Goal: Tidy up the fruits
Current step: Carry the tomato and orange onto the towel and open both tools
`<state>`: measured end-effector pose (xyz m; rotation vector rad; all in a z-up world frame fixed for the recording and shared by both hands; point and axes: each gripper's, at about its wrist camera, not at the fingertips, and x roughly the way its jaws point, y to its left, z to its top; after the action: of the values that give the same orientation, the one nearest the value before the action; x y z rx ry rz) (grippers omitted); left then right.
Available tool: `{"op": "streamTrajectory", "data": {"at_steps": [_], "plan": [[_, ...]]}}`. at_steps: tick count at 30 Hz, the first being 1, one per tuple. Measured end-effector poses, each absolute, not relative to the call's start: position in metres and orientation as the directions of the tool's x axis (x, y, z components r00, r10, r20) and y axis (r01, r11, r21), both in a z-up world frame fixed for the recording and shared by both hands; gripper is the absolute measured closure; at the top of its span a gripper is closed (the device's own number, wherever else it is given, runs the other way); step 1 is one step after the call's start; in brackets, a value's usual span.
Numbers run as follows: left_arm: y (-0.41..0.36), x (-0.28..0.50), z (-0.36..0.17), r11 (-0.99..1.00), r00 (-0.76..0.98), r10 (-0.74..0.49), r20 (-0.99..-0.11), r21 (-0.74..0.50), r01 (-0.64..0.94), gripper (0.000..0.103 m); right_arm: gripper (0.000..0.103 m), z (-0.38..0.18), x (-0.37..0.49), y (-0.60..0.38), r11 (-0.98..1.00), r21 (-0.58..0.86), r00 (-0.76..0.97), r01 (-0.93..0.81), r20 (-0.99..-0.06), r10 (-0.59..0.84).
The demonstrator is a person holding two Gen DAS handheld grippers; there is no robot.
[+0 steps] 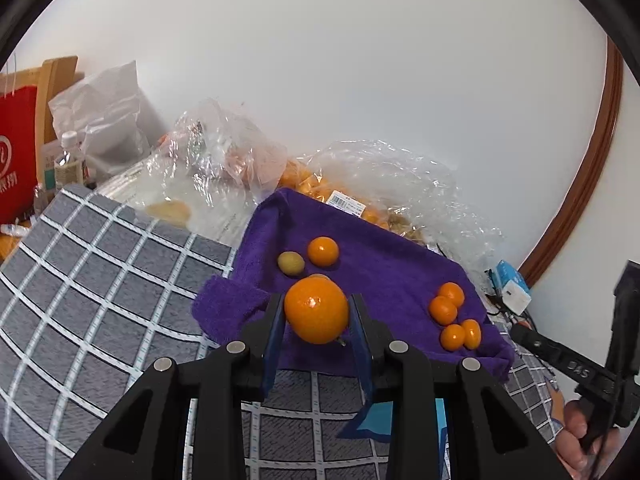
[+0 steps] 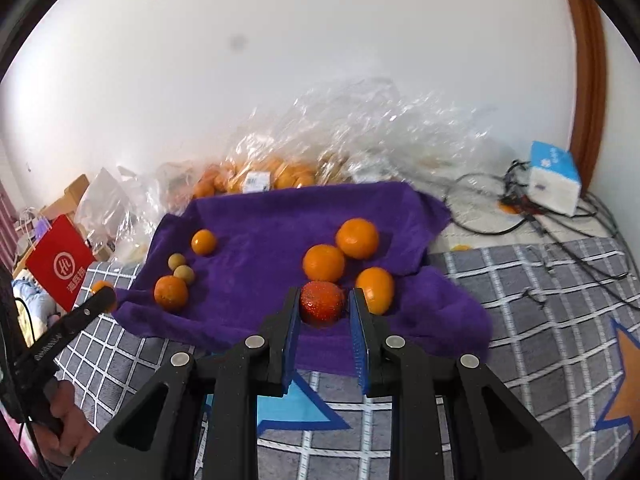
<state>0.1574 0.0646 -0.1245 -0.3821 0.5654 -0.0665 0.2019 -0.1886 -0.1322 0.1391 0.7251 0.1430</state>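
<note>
The left gripper [image 1: 316, 312] held a smooth, glossy round orange [image 1: 316, 309] pinched between its blue-padded fingers [image 1: 273, 334], lifted over the near edge of a fuzzy purple towel [image 1: 384, 264], with a dull greenish-yellow fruit [image 1: 291, 263] and a small orange [image 1: 323, 251] just beyond the fingertips and a cluster of four small oranges [image 1: 454, 316] off to their right. The right gripper [image 2: 323, 308] pressed its ribbed blue fingers [image 2: 360, 328] against a pebbly, reddish round fruit [image 2: 322, 303] resting on the towel [image 2: 256, 216], three plump oranges [image 2: 324, 263] crowding close ahead and right. Bare towel lay between the two groups; crinkled clear bags [image 2: 360, 136] lined its far edge.
</note>
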Motion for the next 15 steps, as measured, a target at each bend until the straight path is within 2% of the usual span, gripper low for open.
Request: {"op": "streamTrajectory", "data": {"at_steps": [8,15], "plan": [[0.076,0.170,-0.096,0.960,0.843,-0.133,-0.522,-0.279,-0.022,0.073,0.079,-0.146,0.243,-0.155,0.977,0.125,0.690,-0.172,-0.693,0.210],[0.083,0.205,-0.093,0.959,0.809,-0.158,-0.566,-0.284,-0.011,0.073,0.079,-0.169,0.278,-0.132,0.958,0.160,0.615,-0.238,-0.739,0.276]]}}
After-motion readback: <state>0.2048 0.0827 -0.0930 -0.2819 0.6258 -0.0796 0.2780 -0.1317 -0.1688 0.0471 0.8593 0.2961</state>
